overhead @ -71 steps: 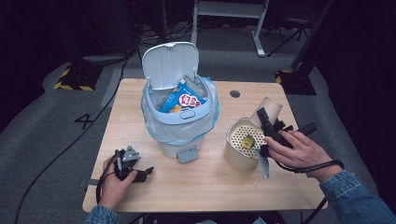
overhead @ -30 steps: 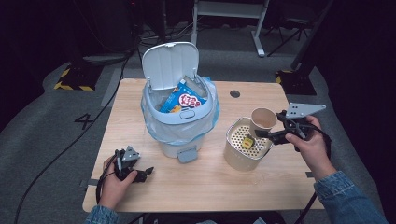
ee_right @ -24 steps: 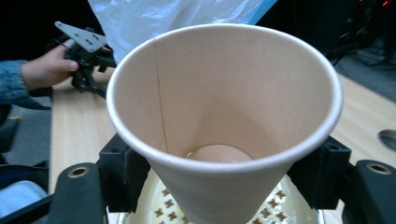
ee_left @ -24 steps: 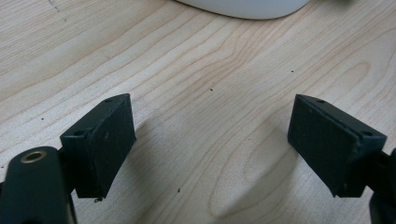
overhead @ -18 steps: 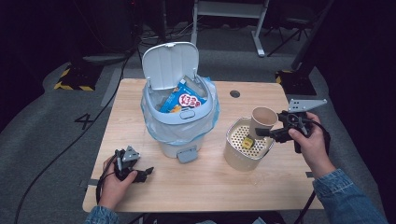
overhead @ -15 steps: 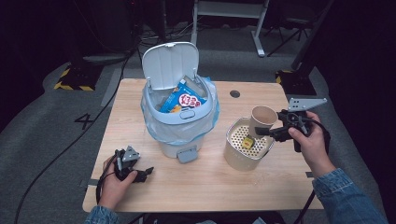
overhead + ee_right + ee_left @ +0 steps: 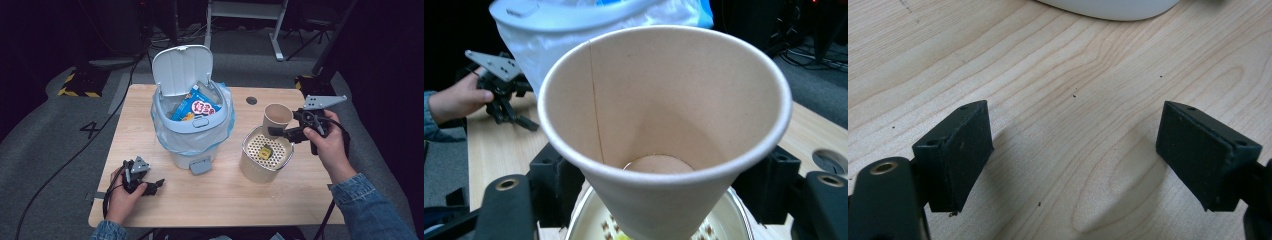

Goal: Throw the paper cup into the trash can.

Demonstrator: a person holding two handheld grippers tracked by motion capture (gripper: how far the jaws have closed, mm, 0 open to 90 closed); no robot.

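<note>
One cup (image 7: 277, 116) clamped upright in my right gripper (image 7: 280, 133) over strainer (image 7: 266, 159), clear for bin (image 7: 192, 131) | left gripper (image 7: 156, 184) wide, empty, parked on table (image 7: 230, 200).

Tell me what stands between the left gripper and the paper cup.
In the high view, the white bin with its lid up stands between the left gripper and the paper cup, which the right gripper holds.

A dim lab or studio set up for recording: a pale wooden worktop (image 7: 220, 200) stands alone on grey carpet (image 7: 55, 140) marked with yellow-and-black hazard tape (image 7: 75, 92), black cables (image 7: 65, 165) trailing across the floor, and metal stand legs (image 7: 277, 30) in the dark behind.
</note>
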